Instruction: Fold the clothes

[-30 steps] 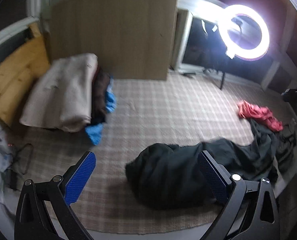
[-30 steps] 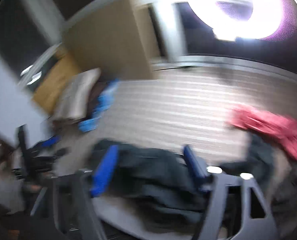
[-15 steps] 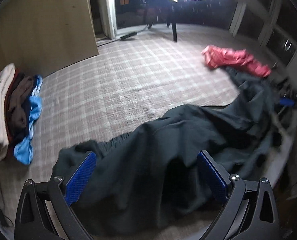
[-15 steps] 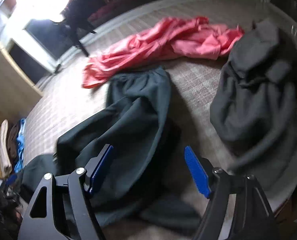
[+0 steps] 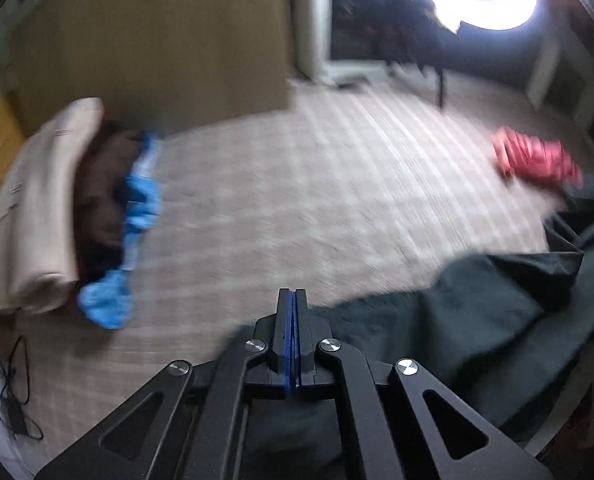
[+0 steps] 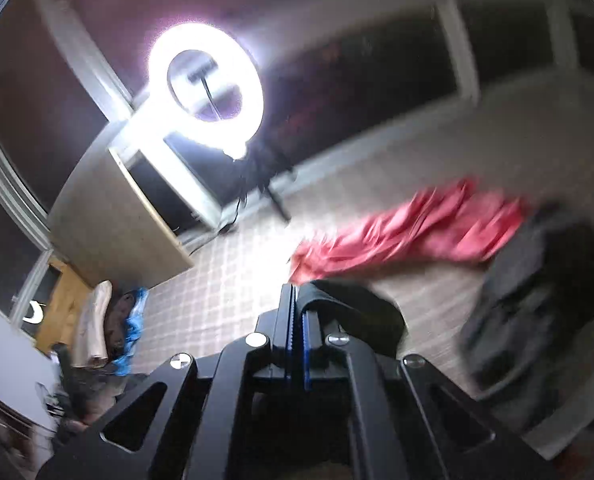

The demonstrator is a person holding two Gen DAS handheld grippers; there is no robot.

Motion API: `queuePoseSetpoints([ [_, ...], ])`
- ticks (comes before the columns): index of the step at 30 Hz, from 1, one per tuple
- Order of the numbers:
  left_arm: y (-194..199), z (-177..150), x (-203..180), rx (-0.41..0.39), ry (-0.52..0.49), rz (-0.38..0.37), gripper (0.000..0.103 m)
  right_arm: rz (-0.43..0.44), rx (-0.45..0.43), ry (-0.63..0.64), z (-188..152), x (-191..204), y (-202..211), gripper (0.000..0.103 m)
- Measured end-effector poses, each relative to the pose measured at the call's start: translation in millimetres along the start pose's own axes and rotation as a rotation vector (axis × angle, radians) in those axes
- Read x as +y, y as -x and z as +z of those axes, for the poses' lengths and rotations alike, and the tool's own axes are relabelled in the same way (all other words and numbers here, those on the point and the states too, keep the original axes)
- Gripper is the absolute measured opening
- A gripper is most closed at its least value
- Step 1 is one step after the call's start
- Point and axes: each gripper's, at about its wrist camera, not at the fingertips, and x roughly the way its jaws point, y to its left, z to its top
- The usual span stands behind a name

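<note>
A dark green garment lies on the checked mat at the near right of the left wrist view. My left gripper is shut, its blue pads pressed together at the garment's near edge; whether cloth is pinched between them is hidden. My right gripper is shut on a fold of the dark green garment, which drapes over its right finger. A red garment lies crumpled beyond it and also shows in the left wrist view.
A stack of folded clothes, beige, brown and blue, sits at the left. A dark grey garment lies at the right. A ring light on a stand and a wooden board stand at the back. Cables lie near left.
Both grippers have gone from wide open to shut. The right one has taken hold of the dark green garment and lifted. Both views are tilted up and blurred by motion.
</note>
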Motion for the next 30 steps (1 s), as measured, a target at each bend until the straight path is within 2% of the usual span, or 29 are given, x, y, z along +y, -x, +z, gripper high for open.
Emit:
queuePoseSetpoints([
  [1,6,0,12,-0.002,0.01,0.01,0.006,-0.042,-0.019,0.023,-1,2,11,0.003],
  [2,9,-4,19,0.0,0.015,0.021,0.017,-0.09,-0.019,0.03,-6,-1,14,0.003],
  [3,11,-9,26,0.004,0.019,0.032,0.033,-0.14,-0.007,0.028,-13,-7,14,0.003],
  [4,13,-14,32,0.007,0.023,0.042,0.042,-0.182,0.023,0.009,-23,-17,10,0.003],
  [5,15,-19,38,0.011,0.027,0.053,0.057,-0.207,0.046,-0.01,-32,-27,5,0.003],
  [6,14,-27,43,0.027,0.033,0.053,0.059,-0.242,0.079,-0.037,-44,-38,-2,0.003],
  [9,6,-48,55,0.092,0.058,0.029,0.059,-0.279,0.15,-0.083,-73,-57,-22,0.003],
  [12,-8,-59,60,0.156,0.097,-0.01,0.059,-0.244,0.23,-0.107,-88,-53,-42,0.007],
  [13,-14,-61,61,0.18,0.113,-0.032,0.059,-0.237,0.26,-0.109,-92,-49,-50,0.021],
  [14,-21,-61,58,0.192,0.117,-0.056,0.06,-0.239,0.284,-0.106,-95,-44,-58,0.044],
  [15,-27,-61,55,0.202,0.117,-0.08,0.06,-0.237,0.307,-0.1,-99,-38,-66,0.053],
  [16,-33,-61,51,0.211,0.117,-0.104,0.06,-0.223,0.322,-0.087,-104,-30,-73,0.057],
  [17,-38,-59,47,0.209,0.114,-0.121,0.059,-0.202,0.336,-0.068,-107,-20,-80,0.057],
  [19,-46,-54,36,0.193,0.102,-0.141,0.047,-0.145,0.373,-0.021,-111,6,-95,0.057],
  [20,-50,-52,29,0.18,0.092,-0.144,0.019,-0.113,0.391,0.006,-112,20,-104,0.057],
  [21,-48,-50,25,0.171,0.083,-0.154,0.013,-0.072,0.404,0.048,-112,39,-114,0.058],
  [23,-43,-46,17,0.155,0.065,-0.178,0.013,0.003,0.433,0.161,-113,83,-137,0.068],
  [27,-11,-43,18,0.097,0.039,-0.191,0.013,0.074,0.504,0.314,-129,153,-177,0.069],
  [30,20,-46,36,0.058,0.068,-0.184,0.013,0.148,0.543,0.486,-156,210,-200,0.069],
])
